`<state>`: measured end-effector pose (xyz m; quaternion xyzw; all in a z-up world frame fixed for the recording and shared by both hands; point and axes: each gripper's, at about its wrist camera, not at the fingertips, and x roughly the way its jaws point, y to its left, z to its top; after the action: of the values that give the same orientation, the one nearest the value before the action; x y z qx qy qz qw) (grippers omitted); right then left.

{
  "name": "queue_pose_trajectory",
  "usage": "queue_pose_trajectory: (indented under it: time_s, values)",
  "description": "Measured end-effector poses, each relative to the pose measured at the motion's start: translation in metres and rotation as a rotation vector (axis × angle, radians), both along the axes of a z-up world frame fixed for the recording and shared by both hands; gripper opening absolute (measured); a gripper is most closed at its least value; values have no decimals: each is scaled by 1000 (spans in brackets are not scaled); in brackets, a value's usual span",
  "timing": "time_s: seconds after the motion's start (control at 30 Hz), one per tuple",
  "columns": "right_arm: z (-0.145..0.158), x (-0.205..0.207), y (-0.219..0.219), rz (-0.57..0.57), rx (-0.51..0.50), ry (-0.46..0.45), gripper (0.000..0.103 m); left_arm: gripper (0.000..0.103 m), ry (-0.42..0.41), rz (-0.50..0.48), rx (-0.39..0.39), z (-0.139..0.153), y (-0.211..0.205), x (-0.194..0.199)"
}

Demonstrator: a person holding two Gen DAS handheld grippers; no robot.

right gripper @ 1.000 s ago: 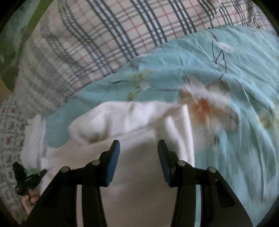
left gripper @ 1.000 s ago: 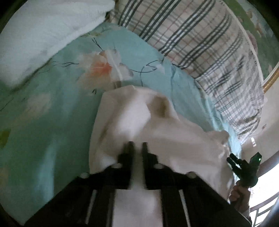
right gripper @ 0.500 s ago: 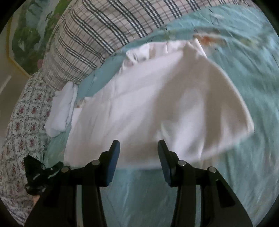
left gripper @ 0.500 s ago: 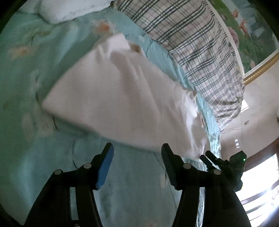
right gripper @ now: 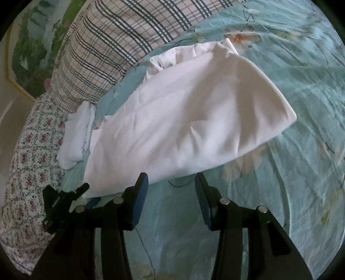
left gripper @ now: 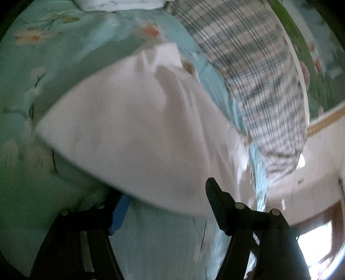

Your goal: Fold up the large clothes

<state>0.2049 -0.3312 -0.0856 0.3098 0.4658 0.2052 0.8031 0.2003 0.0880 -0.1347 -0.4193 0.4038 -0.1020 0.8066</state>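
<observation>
A large white garment (right gripper: 189, 120) lies folded over on the teal flowered bedsheet (right gripper: 291, 193). It also shows in the left wrist view (left gripper: 140, 129), blurred. My right gripper (right gripper: 171, 183) is open and empty, just short of the garment's near edge. My left gripper (left gripper: 168, 193) is open with its jaws wide; the garment's near edge lies over the tip of its left finger (left gripper: 120, 206). The left gripper also shows in the right wrist view (right gripper: 64, 196), at the garment's left corner.
A plaid pillow (right gripper: 120, 41) lies along the far side of the bed. A small white cloth (right gripper: 77, 137) sits left of the garment. A floral quilt (right gripper: 28, 161) is at the left. White bedding (left gripper: 120, 4) lies at the far end. A window (left gripper: 319, 241) is at the right.
A second ago my left gripper was shut on the garment; it has let go and opened. Both grippers pulled back, and the garment now lies folded on the sheet.
</observation>
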Motion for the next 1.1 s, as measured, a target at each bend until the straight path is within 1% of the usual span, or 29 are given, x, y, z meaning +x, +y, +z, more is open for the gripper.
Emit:
queue_pose_trajectory:
  time_s: [0.03, 0.07, 0.13, 0.17, 0.2, 0.23, 0.27, 0.3, 0.33, 0.37, 0.43, 0.5, 0.53, 0.57, 0.63, 0.7, 0.73, 0.77, 0.8, 0.83, 0.87, 0.9, 0.93, 1.0, 1.03, 1.07, 1.1]
  values:
    - [2, 7, 3, 7, -15, -5, 46, 69, -1, 18, -4, 0, 3, 3]
    - [5, 13, 6, 12, -20, -13, 40, 68, -3, 47, -1, 0, 6, 8]
    - [11, 35, 19, 48, -20, -37, 31, 63, -7, 82, 28, 2, 7, 16]
    - [13, 43, 26, 66, -20, -43, 30, 56, -3, 90, 42, 3, 9, 19]
    - [16, 56, 38, 90, -26, -54, 28, 46, 5, 99, 60, 2, 11, 23]
    - [18, 67, 47, 112, -25, -59, 21, 39, 10, 105, 71, 1, 12, 25]
    - [22, 80, 68, 165, -16, -67, 19, 26, 19, 105, 86, 1, 13, 28]
    - [24, 87, 81, 196, -15, -76, 19, 21, 20, 100, 86, 0, 15, 29]
    - [26, 94, 96, 225, -23, -89, 18, 19, 16, 96, 82, -1, 16, 29]
    - [27, 101, 115, 268, -46, -103, 18, 12, 11, 94, 88, 1, 18, 29]
    - [21, 109, 138, 304, -90, -99, 18, 8, -7, 80, 115, 7, 16, 29]
    - [2, 117, 157, 328, -173, -59, 17, 8, -44, 63, 143, 21, 12, 28]
    - [-2, 116, 158, 322, -173, -82, 16, 7, -65, 54, 148, 29, 9, 28]
    - [-5, 116, 156, 314, -163, -91, 15, 7, -103, 36, 160, 41, 5, 26]
    - [-5, 115, 153, 307, -150, -71, 15, 7, -172, -5, 188, 65, -8, 24]
    - [-6, 117, 149, 313, -125, -45, 15, 7, -250, -67, 227, 94, -34, 24]
    - [-6, 119, 144, 314, -96, -26, 15, 7, -273, -94, 238, 103, -45, 24]
    - [-8, 122, 133, 310, -12, 15, 15, 7, -298, -130, 257, 113, -60, 25]
    - [-9, 123, 121, 303, 63, 48, 15, 7, -332, -183, 301, 125, -84, 26]
    - [-11, 125, 105, 283, 154, 81, 16, 7, -350, -214, 326, 131, -98, 28]
    - [-12, 125, 82, 237, 253, 97, 19, 7, -371, -258, 370, 136, -119, 29]
    - [-12, 125, 65, 203, 304, 97, 19, 7, -391, -312, 431, 140, -144, 31]
    - [-12, 124, 33, 135, 398, 93, 19, 7, -404, -355, 482, 140, -165, 32]
    - [-17, 123, -9, 60, 536, 95, 32, 7, -427, -451, 595, 131, -212, 34]
    - [-19, 122, -25, 35, 591, 93, 55, 7, -431, -490, 639, 125, -231, 35]
    - [-21, 122, -43, 13, 641, 82, 74, 7, -435, -529, 687, 116, -250, 35]
    - [-22, 122, -54, 4, 658, 73, 77, 7, -441, -561, 735, 105, -268, 35]
